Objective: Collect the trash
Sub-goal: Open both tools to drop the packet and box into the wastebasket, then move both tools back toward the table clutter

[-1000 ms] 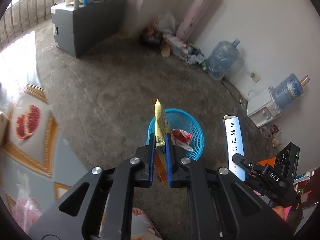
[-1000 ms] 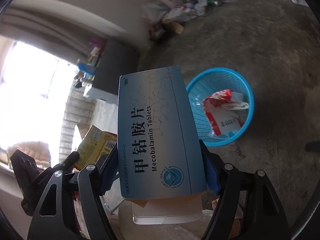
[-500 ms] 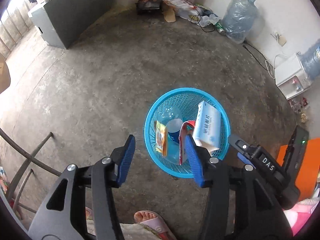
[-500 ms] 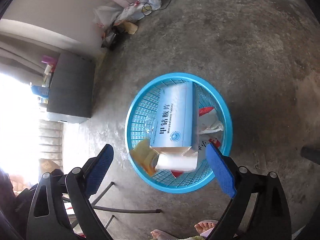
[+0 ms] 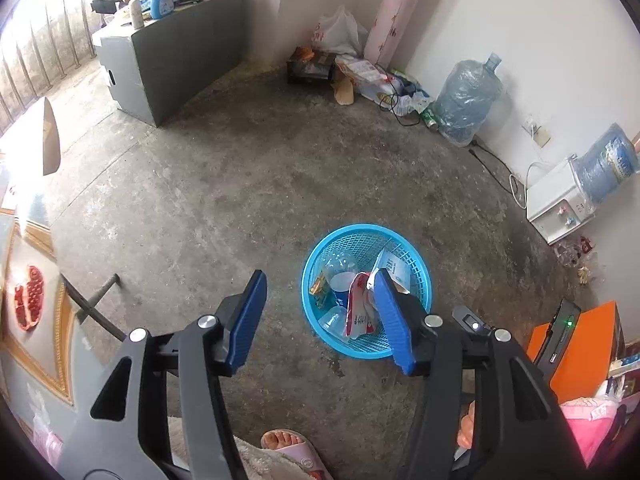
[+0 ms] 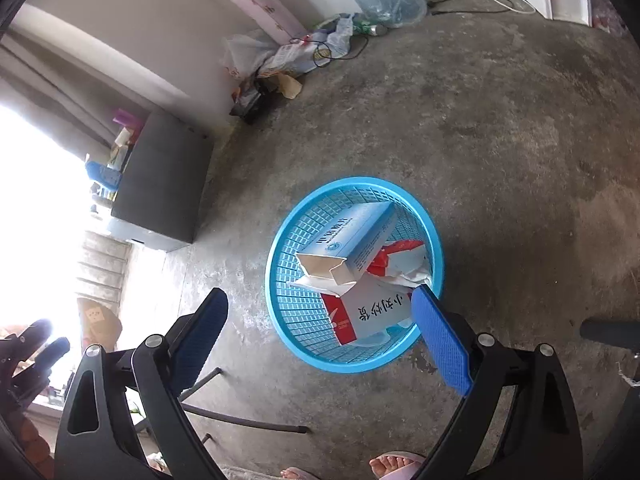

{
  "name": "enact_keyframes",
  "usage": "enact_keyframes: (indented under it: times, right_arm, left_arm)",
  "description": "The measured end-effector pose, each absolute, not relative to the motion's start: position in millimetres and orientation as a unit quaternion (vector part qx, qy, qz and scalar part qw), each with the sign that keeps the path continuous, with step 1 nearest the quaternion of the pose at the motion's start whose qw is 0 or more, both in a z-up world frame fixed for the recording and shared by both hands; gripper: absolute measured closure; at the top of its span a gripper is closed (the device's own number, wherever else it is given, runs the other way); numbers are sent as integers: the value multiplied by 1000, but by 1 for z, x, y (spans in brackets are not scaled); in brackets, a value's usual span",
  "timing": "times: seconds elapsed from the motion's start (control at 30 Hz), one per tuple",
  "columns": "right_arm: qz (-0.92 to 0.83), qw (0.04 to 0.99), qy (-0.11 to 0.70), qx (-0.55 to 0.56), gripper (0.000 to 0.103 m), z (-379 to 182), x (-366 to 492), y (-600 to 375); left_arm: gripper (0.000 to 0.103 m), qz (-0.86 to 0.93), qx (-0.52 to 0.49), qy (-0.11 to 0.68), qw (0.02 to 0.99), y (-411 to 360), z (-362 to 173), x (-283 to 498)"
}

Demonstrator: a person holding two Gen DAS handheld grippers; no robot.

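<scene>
A blue plastic basket [image 5: 404,350] stands on the concrete floor and holds trash. In it lie a blue-white tablet box [image 6: 352,236], a red-white packet [image 6: 372,312], a yellow snack wrapper [image 5: 319,289] and clear plastic cups [image 5: 340,264]. My left gripper [image 5: 320,316] is open and empty, above the basket's near left side. My right gripper [image 6: 320,328] is open and empty, above the basket [image 6: 280,264], its right finger over the near rim.
A grey cabinet [image 5: 172,56] stands at the back left. Bags and rubbish [image 5: 352,72] lie along the far wall beside a water jug [image 5: 466,100]. A water dispenser [image 5: 560,204] stands at right. A metal chair leg [image 5: 94,308] and the person's sandalled foot [image 5: 292,452] are near.
Both grippers opened and dropped their loads: the yellow wrapper and the tablet box fell into the basket. Since then both grippers have pulled back and up from the basket.
</scene>
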State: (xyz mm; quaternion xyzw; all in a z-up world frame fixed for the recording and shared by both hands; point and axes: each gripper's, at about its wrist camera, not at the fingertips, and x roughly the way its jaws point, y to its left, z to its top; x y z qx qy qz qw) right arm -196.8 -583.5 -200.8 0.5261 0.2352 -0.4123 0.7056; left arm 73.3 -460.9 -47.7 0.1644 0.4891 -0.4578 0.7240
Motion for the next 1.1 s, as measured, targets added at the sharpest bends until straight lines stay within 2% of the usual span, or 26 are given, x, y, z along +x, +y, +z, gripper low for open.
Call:
enact_keyframes:
  times: [0.57, 0.83, 1.1]
  right_arm:
    - [-303, 835, 251, 386, 12, -69, -126, -477]
    - [-212, 875, 269, 342, 12, -30, -86, -424]
    - [-131, 890, 294, 322, 14, -17, -60, -375]
  left_arm:
    - [40, -417, 80, 391, 817, -247, 53, 104]
    - [40, -354, 40, 380, 854, -146, 59, 121]
    - [40, -292, 7, 373, 881, -66, 55, 122]
